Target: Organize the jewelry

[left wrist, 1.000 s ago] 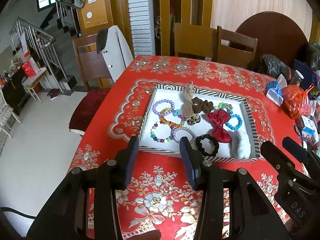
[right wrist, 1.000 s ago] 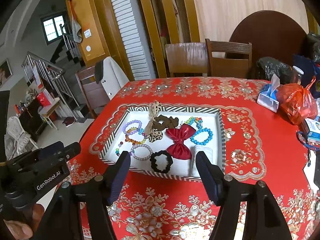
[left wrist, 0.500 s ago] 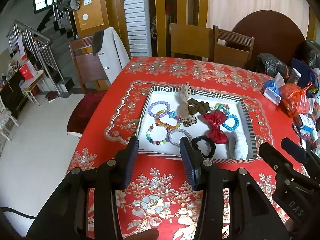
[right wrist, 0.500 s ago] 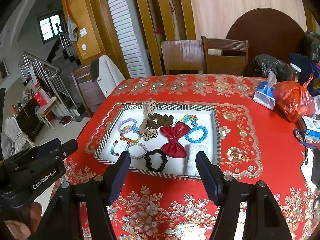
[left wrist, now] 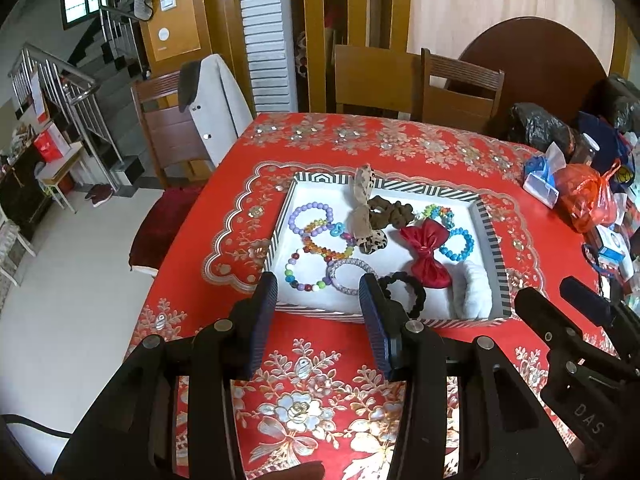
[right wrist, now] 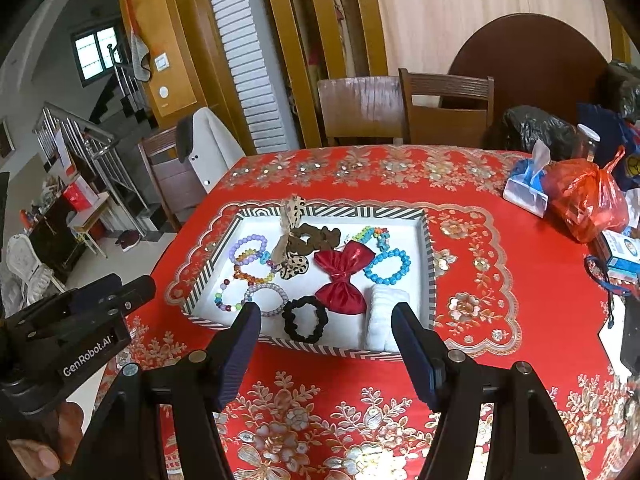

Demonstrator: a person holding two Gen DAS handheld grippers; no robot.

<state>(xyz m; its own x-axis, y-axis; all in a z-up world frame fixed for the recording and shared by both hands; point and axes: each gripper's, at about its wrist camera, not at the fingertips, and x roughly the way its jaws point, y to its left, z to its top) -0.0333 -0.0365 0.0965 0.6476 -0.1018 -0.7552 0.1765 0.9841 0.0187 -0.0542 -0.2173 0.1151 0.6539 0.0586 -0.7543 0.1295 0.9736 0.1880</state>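
Observation:
A white tray with a black-and-white striped rim (left wrist: 491,224) (right wrist: 429,248) sits on the red floral tablecloth. It holds several bead bracelets, a red satin bow (left wrist: 425,252) (right wrist: 342,276), a black scrunchie (left wrist: 402,294) (right wrist: 306,319), a brown scrunchie (left wrist: 390,211), a leopard-print tie (left wrist: 362,216) and a white scrunchie (left wrist: 474,290) (right wrist: 380,322). My left gripper (left wrist: 318,300) is open and empty, above the tray's near edge. My right gripper (right wrist: 326,334) is open wider and empty, also just short of the tray.
An orange plastic bag (right wrist: 586,200), a tissue pack (right wrist: 526,192), black bags and small boxes crowd the table's right side. Wooden chairs (right wrist: 446,108) stand behind the table. A chair with a white jacket (left wrist: 218,108) stands at the left. The table edge drops off at left.
Both grippers have pulled back and risen a little, so the tray looks smaller and farther. Nothing in the tray has moved. Both grippers stay open.

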